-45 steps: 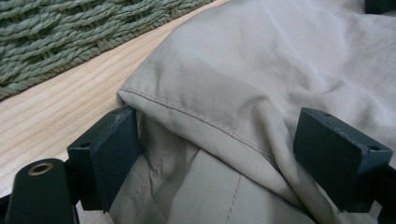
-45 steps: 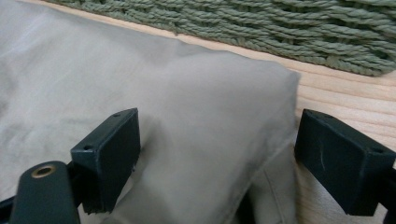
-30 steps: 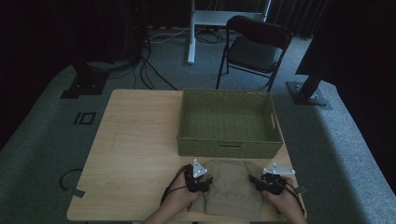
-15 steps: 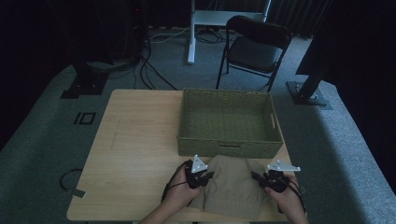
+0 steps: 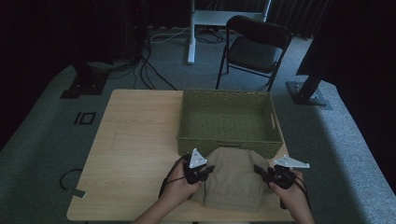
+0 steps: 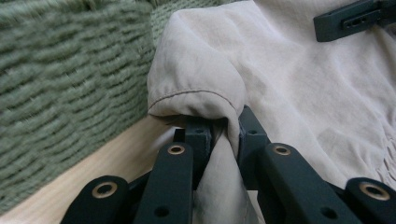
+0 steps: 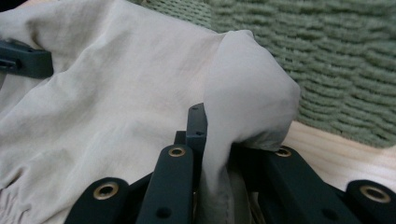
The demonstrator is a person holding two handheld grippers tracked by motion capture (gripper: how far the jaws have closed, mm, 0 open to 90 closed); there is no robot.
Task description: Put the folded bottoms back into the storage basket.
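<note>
A folded beige cloth [image 5: 233, 182] with a gathered band lies near the table's front edge, just in front of a green woven basket [image 5: 224, 143]. My left gripper [image 5: 205, 170] is shut on the cloth's far left corner, and the fabric [image 6: 299, 84] bunches over its jaws [image 6: 226, 126]. My right gripper [image 5: 261, 171] is shut on the far right corner, where cloth [image 7: 116, 84] drapes over its jaws [image 7: 219, 140]. Both corners are held off the table, and the near part of the cloth hangs down to the tabletop.
The basket wall [image 6: 60, 84] [image 7: 327, 56] stands close behind both grippers. The wooden table [image 5: 135, 140] has bare room to the left. A folding chair [image 5: 254, 49] and cables are on the floor beyond the table.
Both grippers have closed on the cloth's far corners and risen, so that edge now stands up off the table in front of the basket.
</note>
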